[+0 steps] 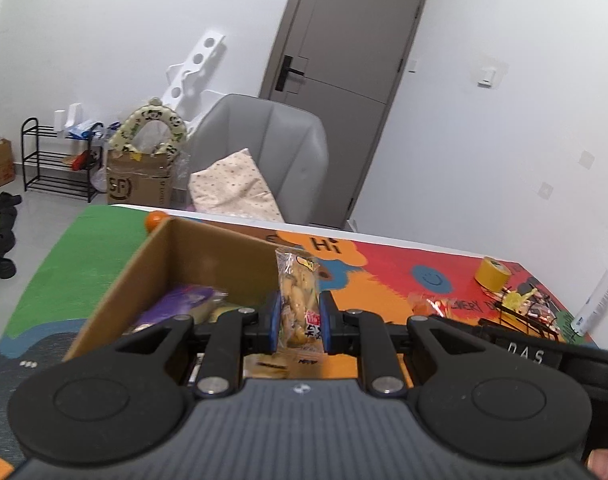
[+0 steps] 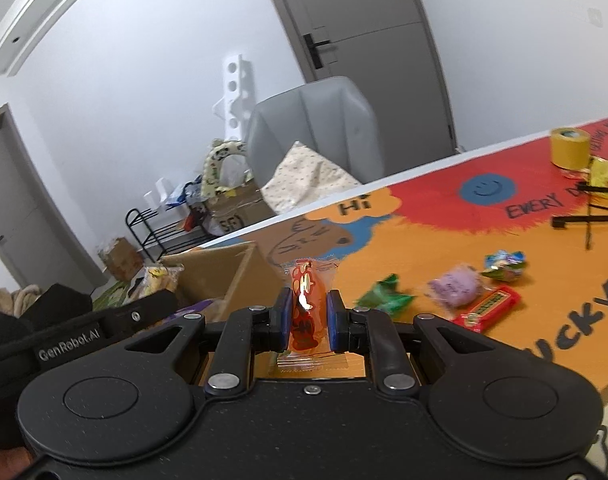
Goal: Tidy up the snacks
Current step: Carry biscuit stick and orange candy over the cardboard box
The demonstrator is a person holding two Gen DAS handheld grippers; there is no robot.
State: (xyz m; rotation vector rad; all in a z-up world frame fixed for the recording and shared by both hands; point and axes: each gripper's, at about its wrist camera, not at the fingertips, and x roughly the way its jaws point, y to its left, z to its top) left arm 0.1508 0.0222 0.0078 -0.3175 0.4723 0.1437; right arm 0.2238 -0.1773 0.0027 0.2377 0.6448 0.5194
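Observation:
My left gripper (image 1: 299, 322) is shut on a clear packet of yellow-brown snacks (image 1: 297, 292), held upright beside the right wall of an open cardboard box (image 1: 115, 280). A purple packet (image 1: 175, 304) lies inside that box. My right gripper (image 2: 307, 314) is shut on an orange-red wrapped snack (image 2: 306, 300), just right of the same cardboard box (image 2: 211, 276). On the mat to the right lie a green packet (image 2: 384, 296), a purple round snack (image 2: 456, 290), a red bar (image 2: 486, 308) and a blue-green packet (image 2: 504, 264).
The table carries a colourful printed mat (image 2: 424, 208). A yellow tape roll (image 2: 568, 147), black cable ties (image 2: 588, 216) and a white bottle (image 1: 598, 296) sit at the far right. A grey chair (image 1: 263, 148) with a cushion stands behind the table. The left gripper's body (image 2: 83, 332) shows at left.

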